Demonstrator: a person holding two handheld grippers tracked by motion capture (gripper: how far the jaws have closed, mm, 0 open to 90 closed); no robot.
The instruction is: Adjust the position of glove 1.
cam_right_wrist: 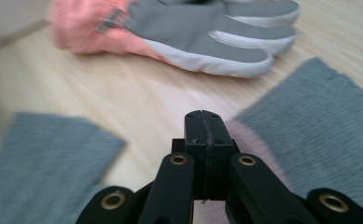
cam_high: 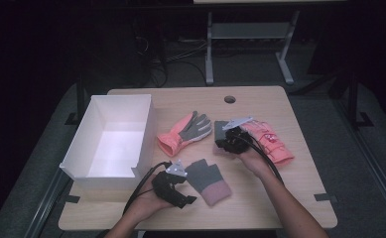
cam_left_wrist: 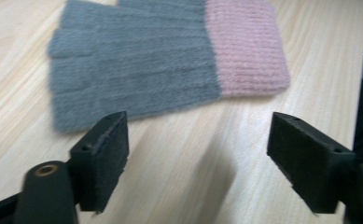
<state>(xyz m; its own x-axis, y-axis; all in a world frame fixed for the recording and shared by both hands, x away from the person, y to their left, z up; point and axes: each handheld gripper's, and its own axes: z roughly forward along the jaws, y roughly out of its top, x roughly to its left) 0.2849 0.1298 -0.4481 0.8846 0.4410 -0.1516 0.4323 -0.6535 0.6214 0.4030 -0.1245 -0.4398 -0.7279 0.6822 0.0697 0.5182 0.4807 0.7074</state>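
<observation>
The grey-and-pink knit glove lies flat just right of the white box, so I hold my left gripper low, jaws wide, facing it. My right gripper, farther right, is pressed closed, apparently empty.

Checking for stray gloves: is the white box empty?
Empty: the white box shows a bare white floor; all gloves lie on the table.
</observation>
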